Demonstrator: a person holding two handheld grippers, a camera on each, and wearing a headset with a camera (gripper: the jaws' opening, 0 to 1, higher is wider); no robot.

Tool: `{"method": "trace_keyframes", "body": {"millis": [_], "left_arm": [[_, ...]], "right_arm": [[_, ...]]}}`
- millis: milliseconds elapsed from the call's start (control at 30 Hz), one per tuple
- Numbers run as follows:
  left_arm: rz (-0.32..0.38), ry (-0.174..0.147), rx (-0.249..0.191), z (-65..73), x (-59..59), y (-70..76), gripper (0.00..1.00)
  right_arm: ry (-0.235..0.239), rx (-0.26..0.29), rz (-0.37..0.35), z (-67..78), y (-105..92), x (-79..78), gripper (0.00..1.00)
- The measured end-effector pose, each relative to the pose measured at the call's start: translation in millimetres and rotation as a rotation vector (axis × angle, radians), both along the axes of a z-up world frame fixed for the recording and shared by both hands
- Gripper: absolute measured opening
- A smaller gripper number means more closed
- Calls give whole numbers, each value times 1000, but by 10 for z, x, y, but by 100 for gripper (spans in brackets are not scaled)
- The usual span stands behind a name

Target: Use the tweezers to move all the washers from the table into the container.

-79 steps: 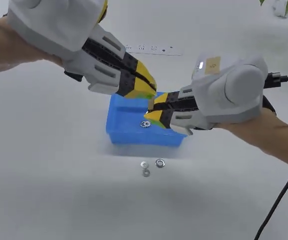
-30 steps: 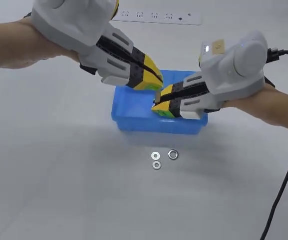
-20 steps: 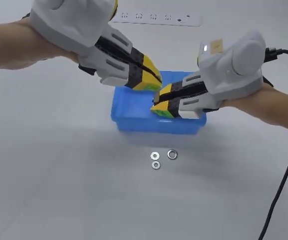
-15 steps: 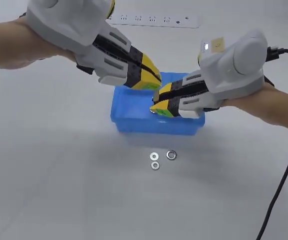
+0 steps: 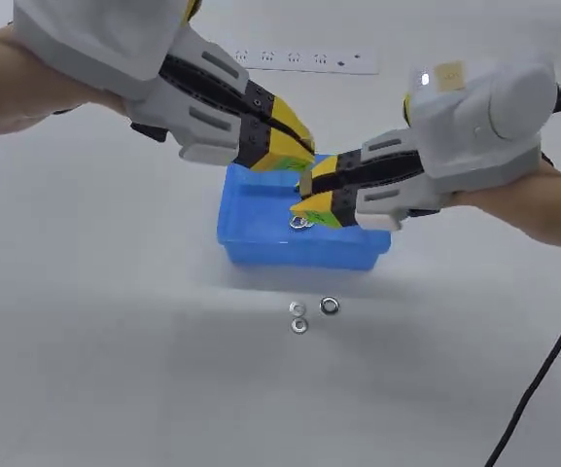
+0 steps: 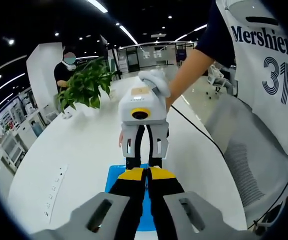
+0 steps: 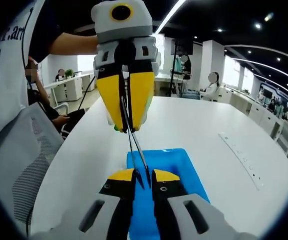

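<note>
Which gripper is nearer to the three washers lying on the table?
Right. The right gripper hangs over the blue container's front part, just behind the washers; the left gripper, holding tweezers, is over its back edge.

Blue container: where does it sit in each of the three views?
Head view: blue container at centre, loose washers just in front.
Left gripper view: bottom centre, left of middle.
Right gripper view: lower centre, right of middle.
Shared landmark: white power strip on the table.
</note>
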State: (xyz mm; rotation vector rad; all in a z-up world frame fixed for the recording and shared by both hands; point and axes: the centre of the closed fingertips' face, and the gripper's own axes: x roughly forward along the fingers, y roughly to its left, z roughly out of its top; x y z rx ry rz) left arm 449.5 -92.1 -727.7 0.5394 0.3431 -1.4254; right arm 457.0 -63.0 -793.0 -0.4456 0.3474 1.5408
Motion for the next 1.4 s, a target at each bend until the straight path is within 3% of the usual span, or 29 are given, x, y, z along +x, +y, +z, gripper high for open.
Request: {"method": "trace_keyframes", "body": {"millis": [133,433,567,767,967,1400], "left_arm": [[-6,-5,6,26,-87,-17,5],[-7,1,0,99,-409,-89,5],[-4,14,1,-13,-510,-108,5],[-3,31,7,-126,-705,-250,5],[1,50,17,-258,-744,-311,5],[29,47,34,-522,-692,-352,6]], "right_arm": [[-12,-7,14,43,-28,-136,14],[-26,-30,40,100,-134,-436,14],[-21,-43,48,31,-173,-570,14],[-8,-64,52,-129,-257,-721,14],[11,-74,40,-245,-328,-762,14],[40,-88,-17,-484,-398,-690,13]]}}
